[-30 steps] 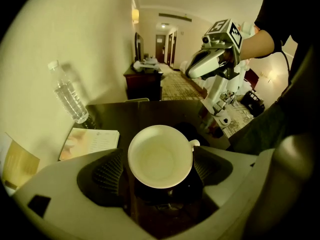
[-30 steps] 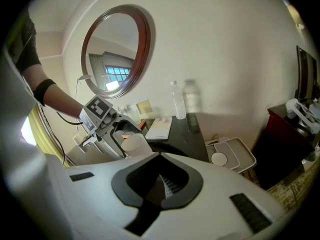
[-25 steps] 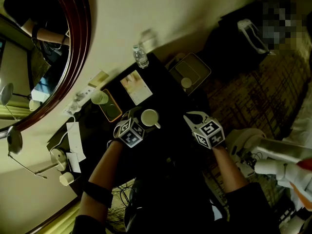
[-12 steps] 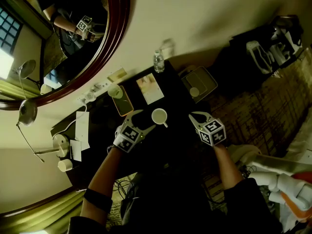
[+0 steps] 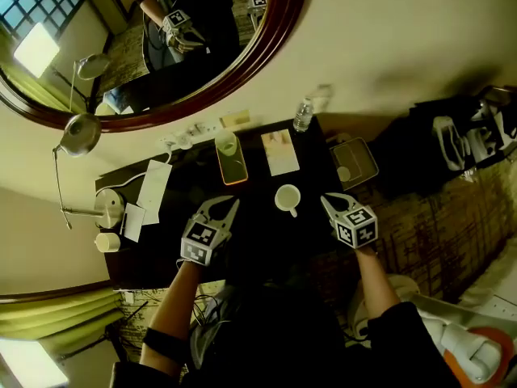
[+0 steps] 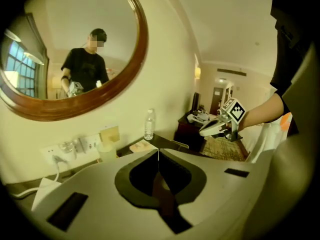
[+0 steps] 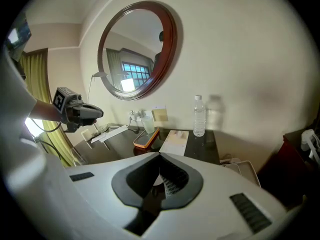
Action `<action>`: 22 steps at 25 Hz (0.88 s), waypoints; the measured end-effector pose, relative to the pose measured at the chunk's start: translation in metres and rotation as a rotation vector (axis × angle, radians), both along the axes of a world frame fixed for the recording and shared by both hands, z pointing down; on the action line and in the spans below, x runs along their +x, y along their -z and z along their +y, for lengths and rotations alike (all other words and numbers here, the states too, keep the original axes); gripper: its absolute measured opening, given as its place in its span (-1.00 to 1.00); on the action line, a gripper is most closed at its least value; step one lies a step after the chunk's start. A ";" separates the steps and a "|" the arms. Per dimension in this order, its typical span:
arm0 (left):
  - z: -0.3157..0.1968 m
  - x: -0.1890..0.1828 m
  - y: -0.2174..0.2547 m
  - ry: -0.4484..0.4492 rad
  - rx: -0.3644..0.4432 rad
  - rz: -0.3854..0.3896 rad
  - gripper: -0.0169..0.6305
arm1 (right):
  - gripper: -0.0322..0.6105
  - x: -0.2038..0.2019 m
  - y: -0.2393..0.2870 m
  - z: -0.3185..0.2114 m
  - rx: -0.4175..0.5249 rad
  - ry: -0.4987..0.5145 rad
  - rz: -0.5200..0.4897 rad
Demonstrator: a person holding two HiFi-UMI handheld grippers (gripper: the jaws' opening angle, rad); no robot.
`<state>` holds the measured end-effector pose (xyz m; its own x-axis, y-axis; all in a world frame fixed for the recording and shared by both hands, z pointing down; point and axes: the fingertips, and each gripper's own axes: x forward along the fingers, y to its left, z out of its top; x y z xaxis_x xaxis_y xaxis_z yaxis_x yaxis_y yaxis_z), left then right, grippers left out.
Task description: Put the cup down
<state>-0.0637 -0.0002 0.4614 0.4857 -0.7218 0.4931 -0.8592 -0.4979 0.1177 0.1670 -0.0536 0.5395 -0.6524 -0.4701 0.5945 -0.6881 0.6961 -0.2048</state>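
Observation:
A white cup (image 5: 287,198) stands upright on the dark table (image 5: 257,186), with its handle towards me. Neither gripper touches it. My left gripper (image 5: 231,204) hangs to the cup's left, well apart from it. Its jaws have just been closing and now meet with nothing between them, as the left gripper (image 6: 158,152) in its own view confirms. My right gripper (image 5: 326,200) hovers to the right of the cup, shut and empty. In its own view the right gripper (image 7: 160,156) points at the table's far side, jaws touching.
A round wood-framed mirror (image 5: 266,47) hangs on the wall behind the table. At the back stand a water bottle (image 5: 303,115), a booklet (image 5: 279,152) and a glass on an orange tray (image 5: 230,162). Papers (image 5: 152,192) and a desk lamp (image 5: 103,210) are left; a luggage tray (image 5: 353,162) is right.
The left gripper has drawn away from the cup to the left and upward, and its jaws have shut. The cup stays on the table. The head view has tilted up towards the mirror.

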 end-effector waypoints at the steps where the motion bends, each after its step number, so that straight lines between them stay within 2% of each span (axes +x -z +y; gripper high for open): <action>1: 0.003 -0.011 0.000 0.034 -0.002 0.009 -0.95 | -0.85 -0.005 0.001 -0.001 0.003 0.008 0.001; 8: 0.032 -0.077 -0.016 0.185 -0.008 0.044 -0.95 | -0.85 -0.046 0.003 -0.001 0.007 0.082 -0.003; 14: 0.046 -0.106 -0.028 0.263 -0.009 0.044 -0.95 | -0.85 -0.076 0.001 -0.001 0.004 0.143 0.009; 17: 0.048 -0.108 -0.026 0.270 -0.023 0.037 -0.95 | -0.85 -0.087 -0.001 -0.002 0.003 0.161 0.013; 22: 0.048 -0.104 -0.023 0.232 -0.034 -0.003 -0.95 | -0.85 -0.100 -0.001 -0.006 0.001 0.189 0.018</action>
